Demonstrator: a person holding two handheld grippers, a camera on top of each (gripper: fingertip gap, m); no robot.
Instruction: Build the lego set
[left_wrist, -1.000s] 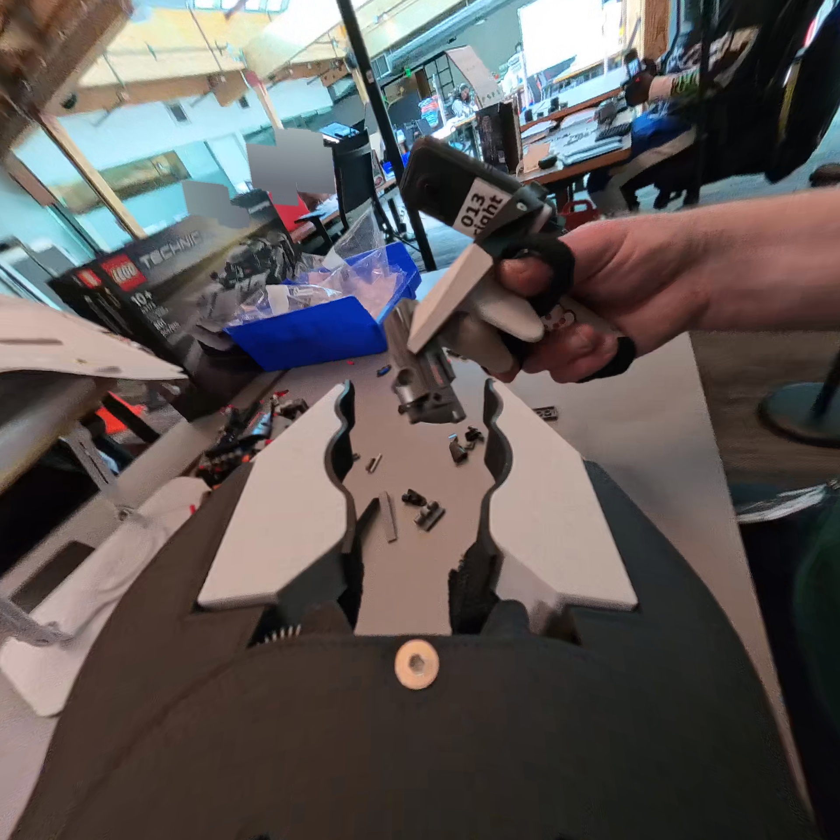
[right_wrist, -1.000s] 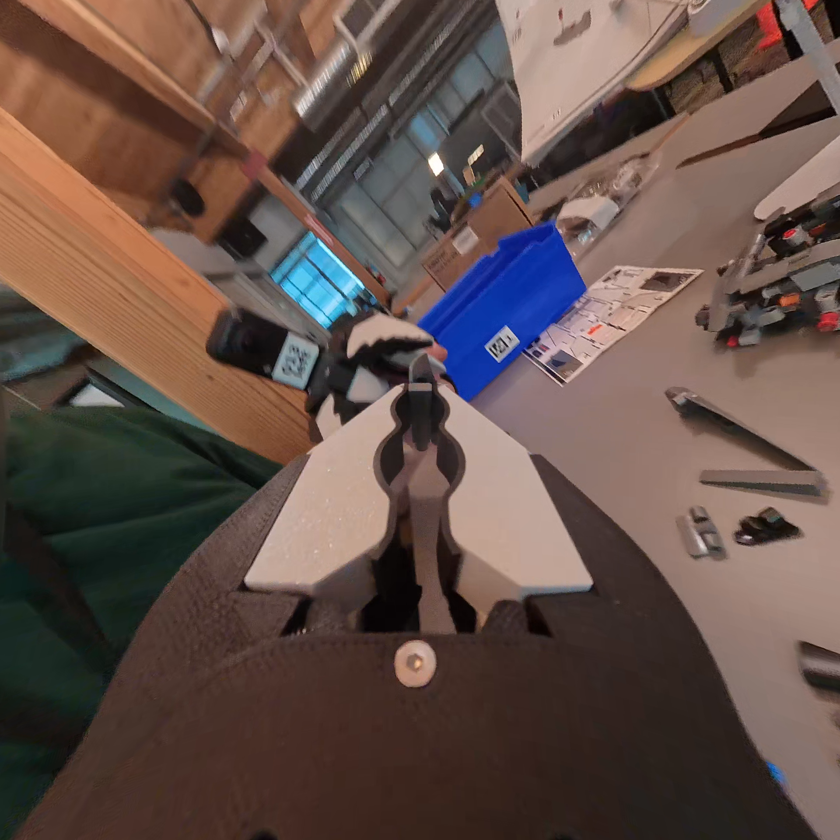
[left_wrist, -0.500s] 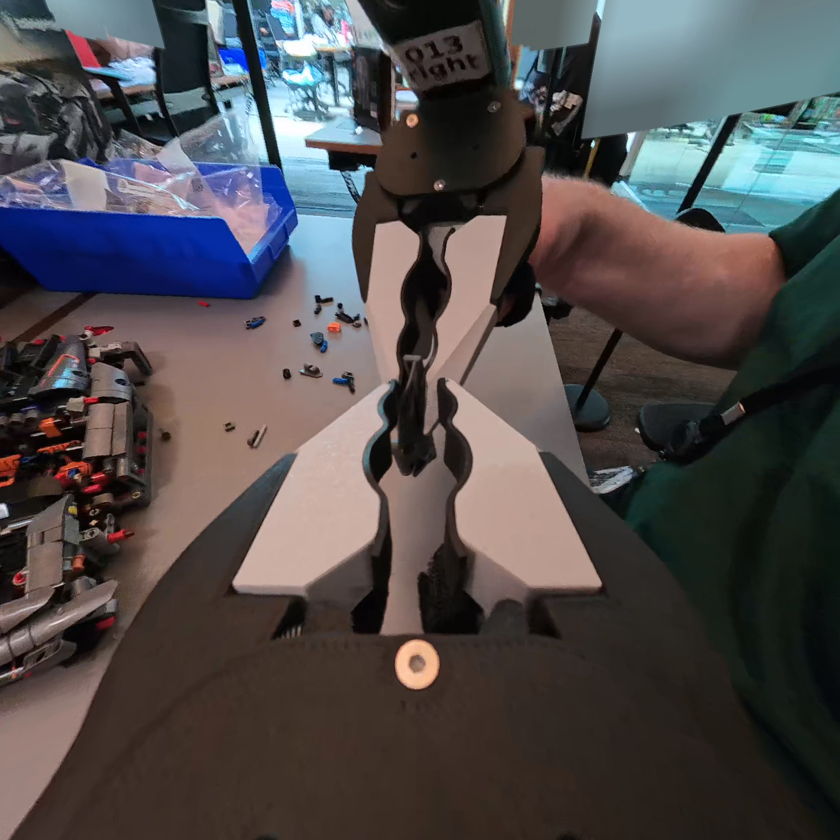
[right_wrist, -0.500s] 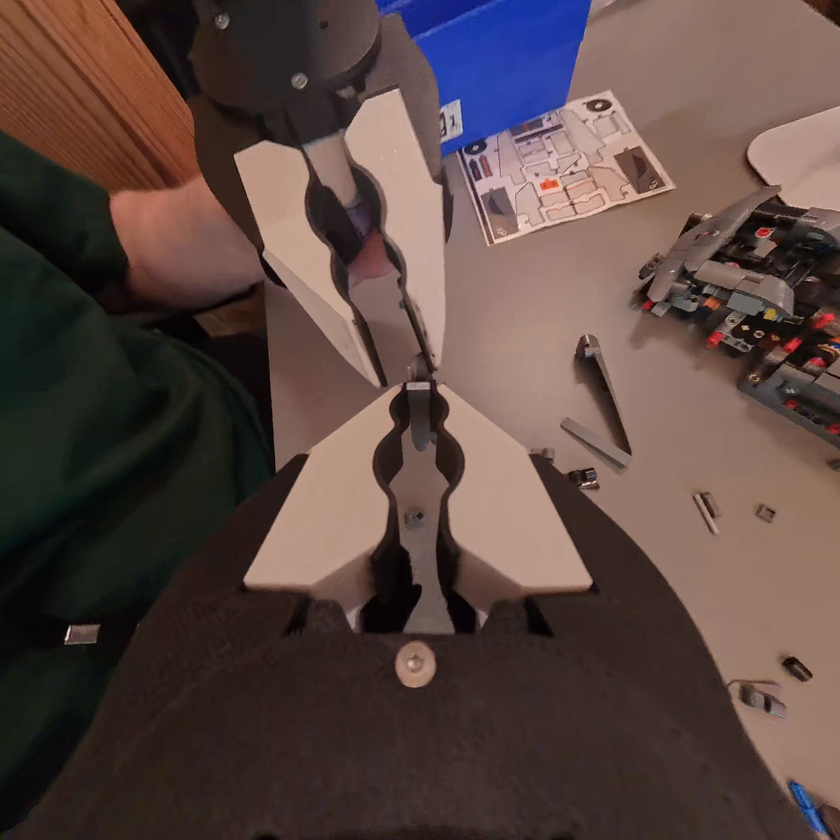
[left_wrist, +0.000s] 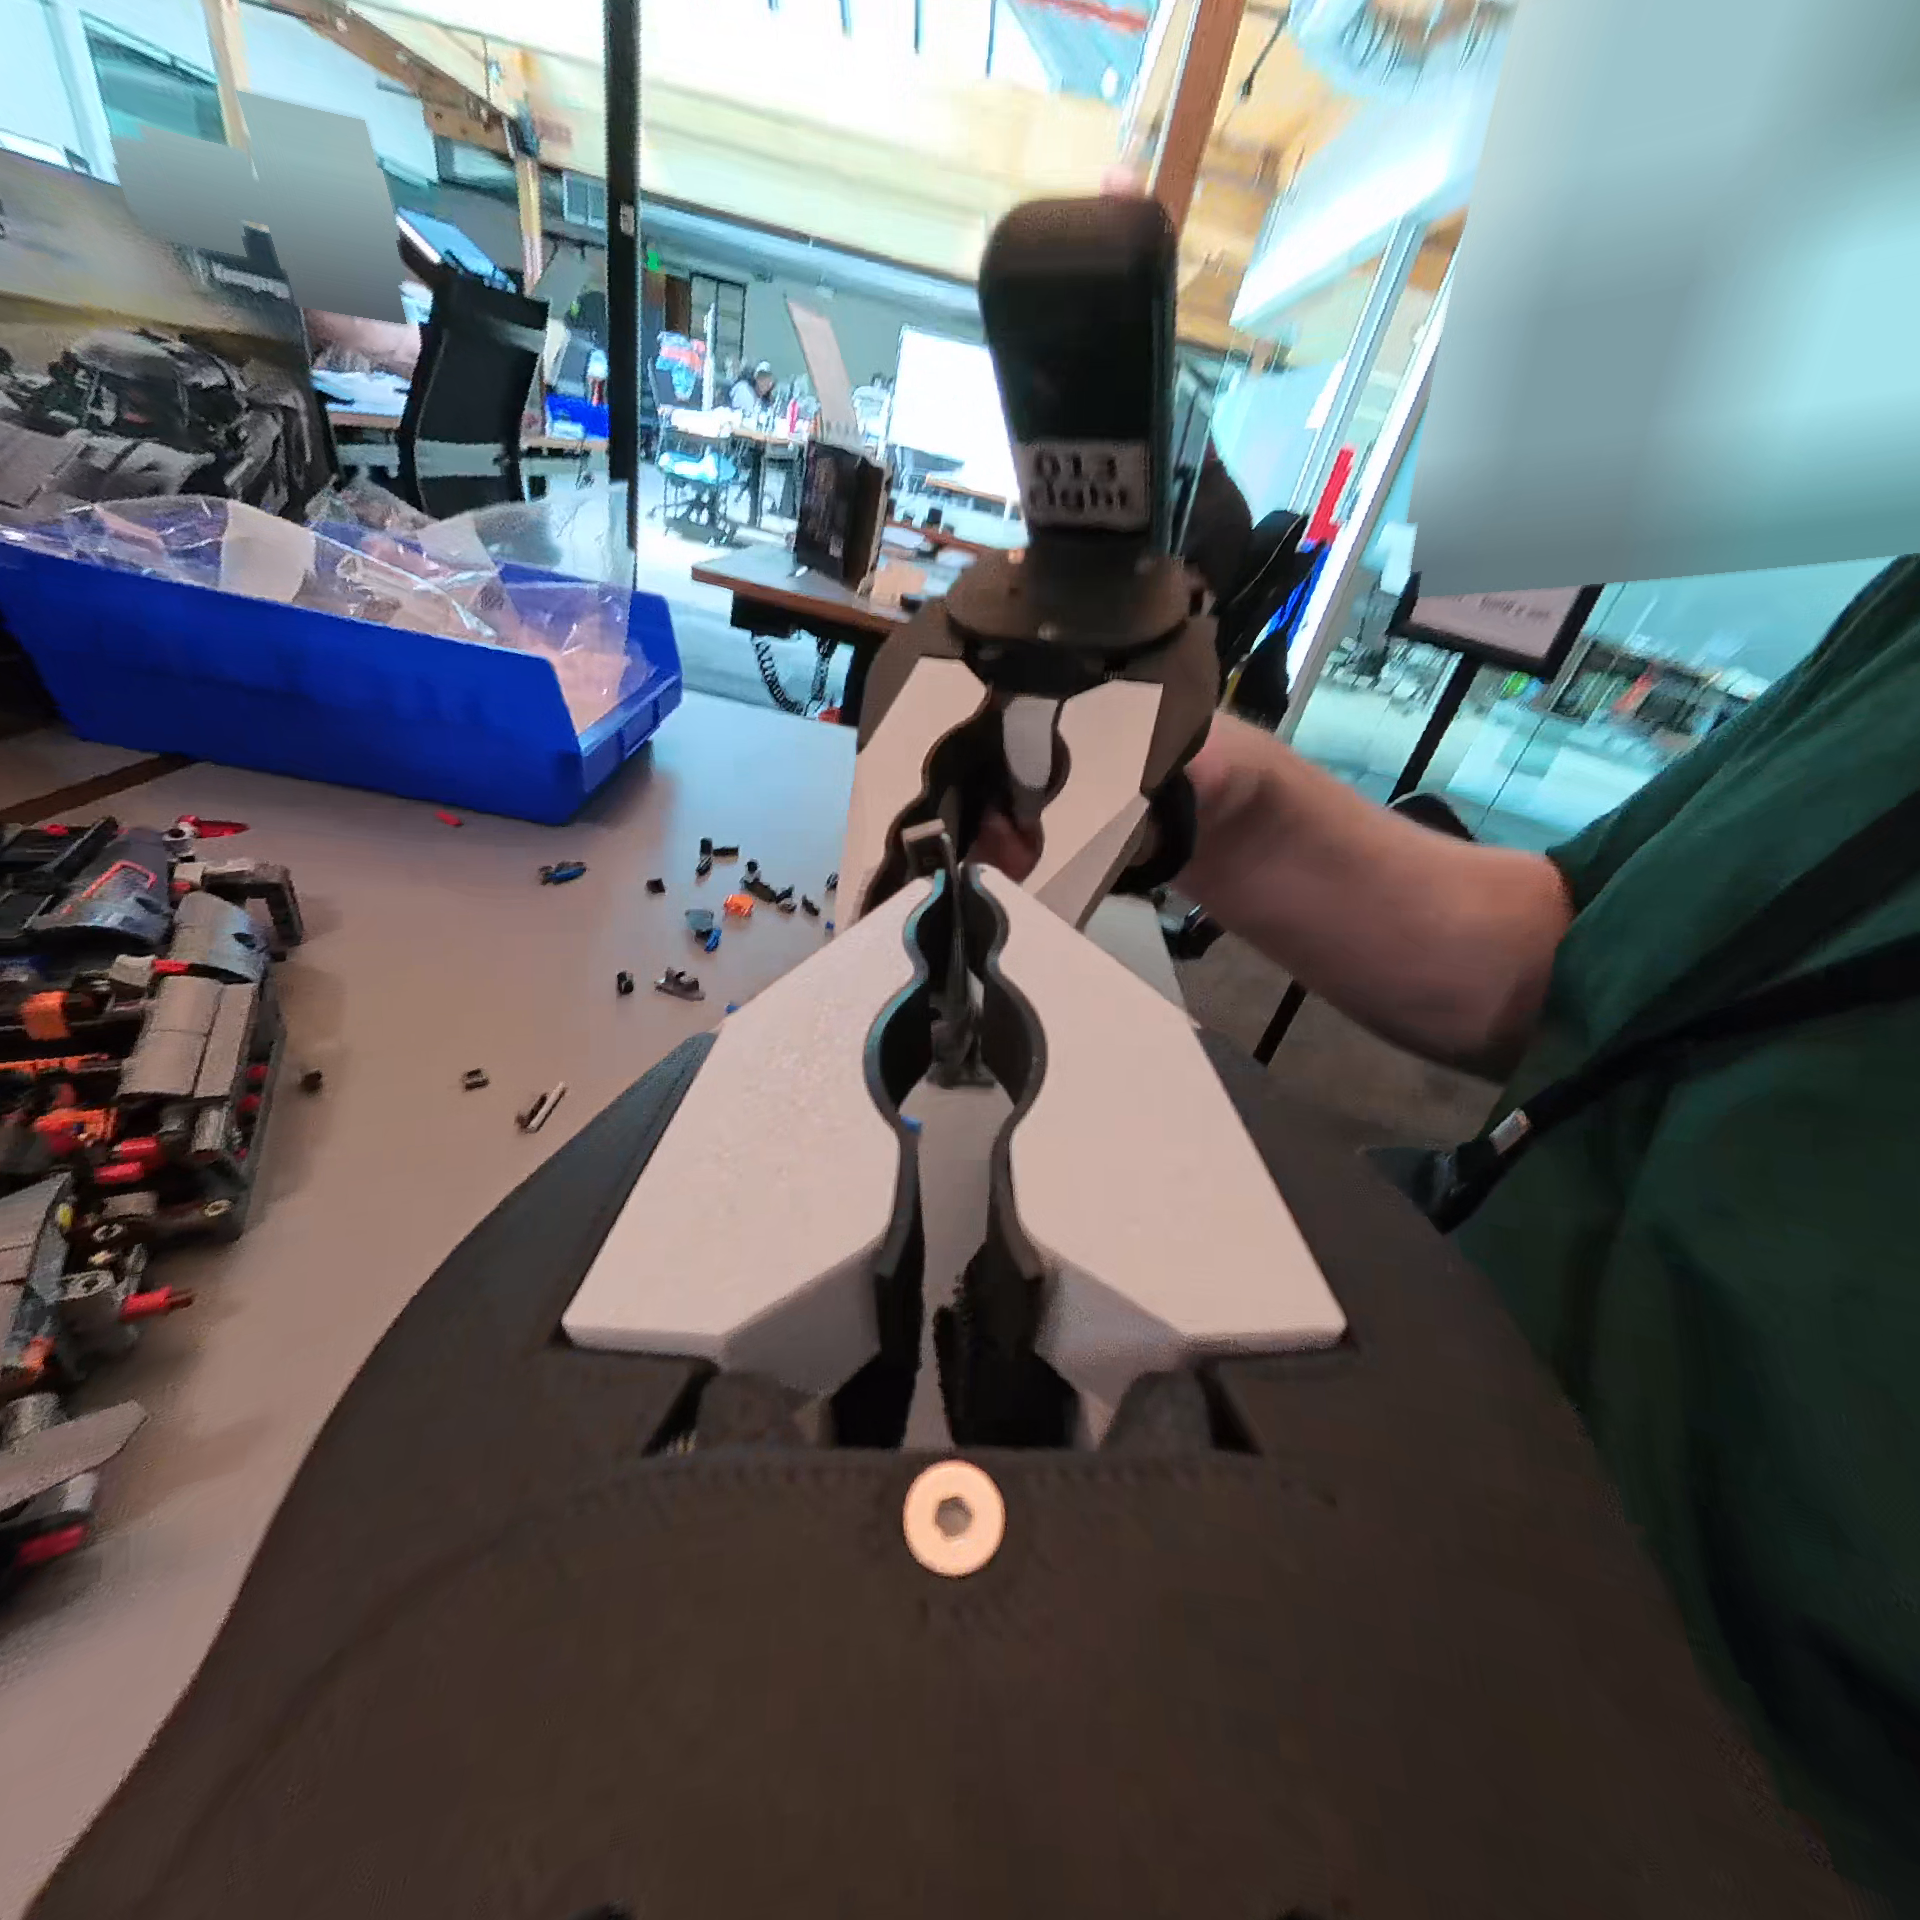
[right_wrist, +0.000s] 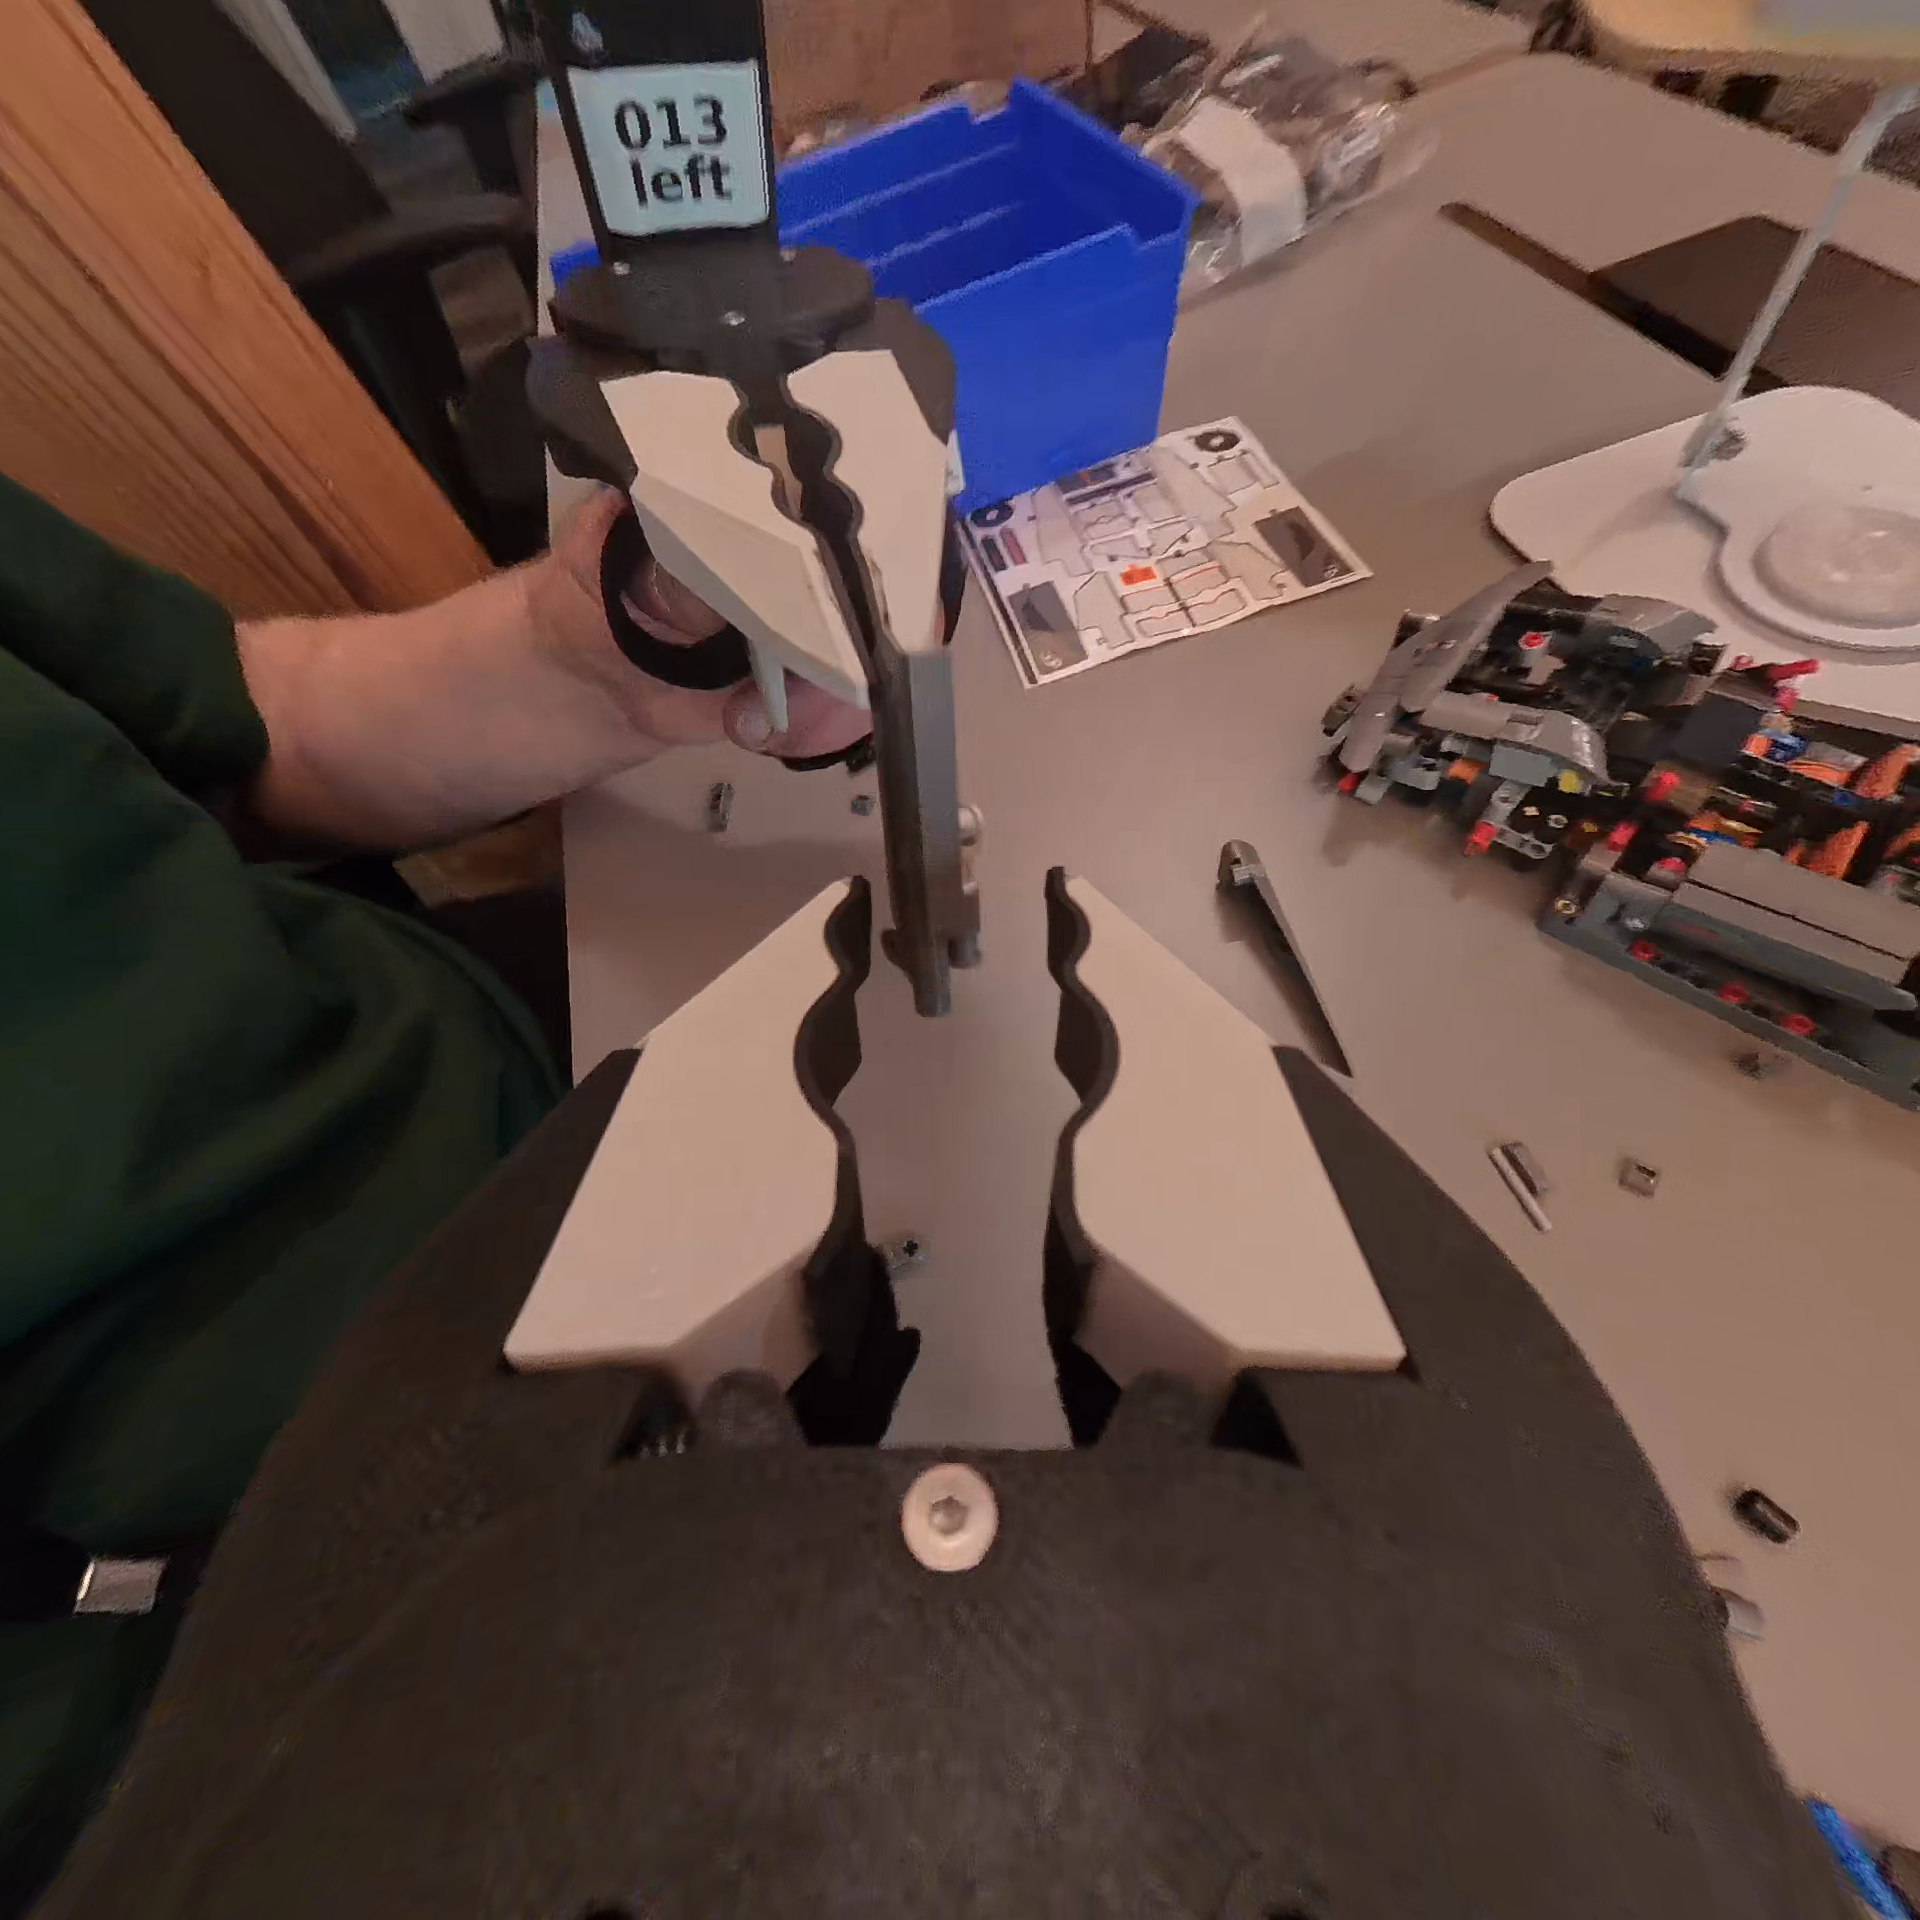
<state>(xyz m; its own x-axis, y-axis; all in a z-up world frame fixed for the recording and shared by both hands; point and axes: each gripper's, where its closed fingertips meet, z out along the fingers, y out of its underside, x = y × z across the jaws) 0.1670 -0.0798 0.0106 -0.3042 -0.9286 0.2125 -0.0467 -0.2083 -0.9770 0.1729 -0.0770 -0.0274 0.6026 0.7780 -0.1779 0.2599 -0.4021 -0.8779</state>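
A half-built black and grey lego model lies on the grey bench. Above the bench's near edge, the left gripper clamps a long grey lego beam. The right gripper gapes wide around its tip, holding nothing.
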